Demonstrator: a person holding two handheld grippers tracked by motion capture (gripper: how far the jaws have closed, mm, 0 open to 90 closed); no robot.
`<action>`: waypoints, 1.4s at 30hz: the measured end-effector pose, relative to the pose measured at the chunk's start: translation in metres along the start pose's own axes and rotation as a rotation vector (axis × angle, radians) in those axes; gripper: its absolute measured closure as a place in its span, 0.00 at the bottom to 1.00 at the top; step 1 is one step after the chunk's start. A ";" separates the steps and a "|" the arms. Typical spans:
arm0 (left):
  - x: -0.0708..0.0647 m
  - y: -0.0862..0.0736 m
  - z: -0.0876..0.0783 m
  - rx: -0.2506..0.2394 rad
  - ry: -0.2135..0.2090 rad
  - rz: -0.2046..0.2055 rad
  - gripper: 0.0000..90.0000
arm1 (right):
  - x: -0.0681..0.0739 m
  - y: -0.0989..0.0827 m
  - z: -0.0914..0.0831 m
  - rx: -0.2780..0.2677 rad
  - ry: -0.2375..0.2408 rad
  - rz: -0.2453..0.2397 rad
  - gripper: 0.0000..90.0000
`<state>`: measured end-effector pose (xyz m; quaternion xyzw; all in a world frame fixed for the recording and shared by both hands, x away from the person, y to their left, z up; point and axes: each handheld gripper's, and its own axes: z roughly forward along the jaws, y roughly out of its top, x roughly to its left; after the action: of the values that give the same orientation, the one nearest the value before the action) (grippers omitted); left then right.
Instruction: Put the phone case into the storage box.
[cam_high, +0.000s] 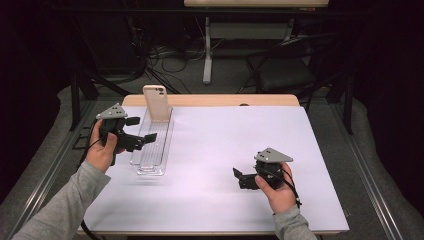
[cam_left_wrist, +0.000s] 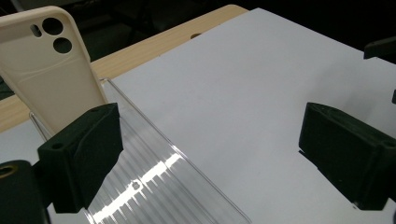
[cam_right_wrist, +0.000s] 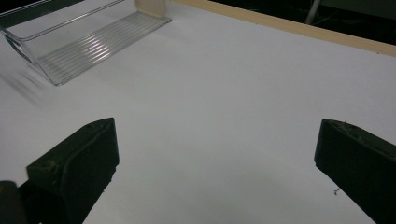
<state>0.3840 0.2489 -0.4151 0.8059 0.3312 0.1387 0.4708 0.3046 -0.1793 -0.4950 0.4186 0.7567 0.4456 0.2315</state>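
Left gripper (cam_high: 141, 131) jaws released over clear rack's (cam_high: 150, 167) edge, right gripper (cam_high: 239, 176) jaws released above bare mat (cam_high: 215, 150)

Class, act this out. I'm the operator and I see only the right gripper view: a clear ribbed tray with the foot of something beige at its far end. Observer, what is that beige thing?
Observer: A beige phone case, standing upright in the far end of the clear tray, with camera cutouts near its top.
Operator: Where are the left tongs?
Observer: The left tongs are open at the tray's left side, short of the case and not touching it.
Operator: How do my own tongs look from above?
Observer: The right tongs are open over the bare white table cover, well to the right of the tray.
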 end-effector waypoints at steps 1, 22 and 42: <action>-0.001 -0.002 -0.001 -0.002 -0.001 0.003 0.06 | -0.001 0.000 -0.001 -0.006 0.000 0.004 0.00; -0.022 -0.045 -0.006 -0.001 0.002 -0.023 0.06 | -0.010 -0.011 -0.013 0.007 -0.015 0.013 0.00; -0.022 -0.075 -0.003 0.020 0.042 -0.062 0.06 | -0.017 -0.021 -0.016 0.050 -0.046 0.019 0.00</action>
<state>0.3355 0.2613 -0.4753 0.7966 0.3674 0.1377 0.4598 0.2929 -0.2063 -0.5060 0.4416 0.7579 0.4191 0.2343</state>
